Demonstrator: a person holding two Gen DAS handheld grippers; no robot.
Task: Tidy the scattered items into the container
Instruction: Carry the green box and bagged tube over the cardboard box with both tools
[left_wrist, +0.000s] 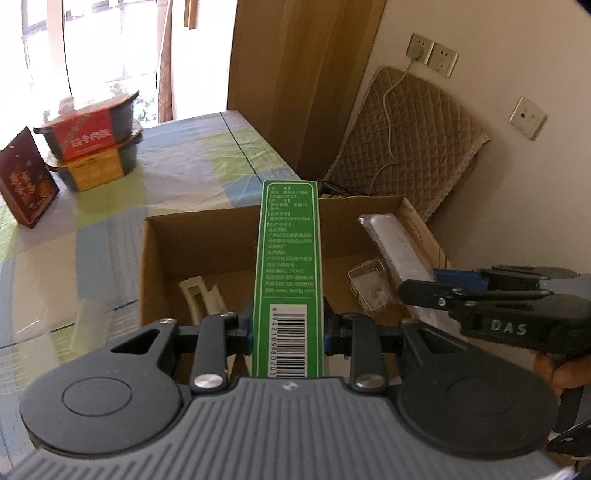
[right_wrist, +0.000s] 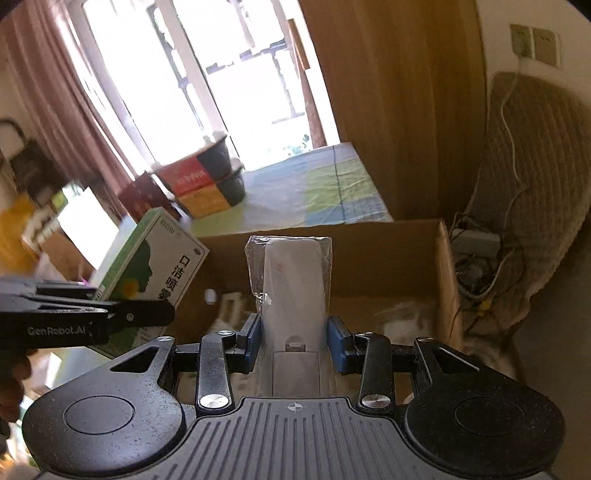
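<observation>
My left gripper (left_wrist: 287, 334) is shut on a long green box (left_wrist: 288, 258) with a barcode, held over the open cardboard box (left_wrist: 162, 240). My right gripper (right_wrist: 294, 341) is shut on a white remote in a clear plastic bag (right_wrist: 291, 273), also above the cardboard box (right_wrist: 406, 240). In the left wrist view the right gripper (left_wrist: 424, 291) comes in from the right with the bagged remote (left_wrist: 395, 247). The right wrist view has the left gripper (right_wrist: 162, 314) at the left, gripping the green box (right_wrist: 155, 266). Inside the box lie a cream plastic piece (left_wrist: 201, 297) and a clear packet (left_wrist: 369, 288).
Two stacked food bowls (left_wrist: 92, 147) and a dark red packet (left_wrist: 27, 181) stand on the checked tablecloth (left_wrist: 192, 155) beyond the box. A quilted cushion (left_wrist: 417, 147) leans against the wall at the right, with a cable and wall sockets (left_wrist: 432, 53) above it. A hand (left_wrist: 561, 369) holds the right gripper.
</observation>
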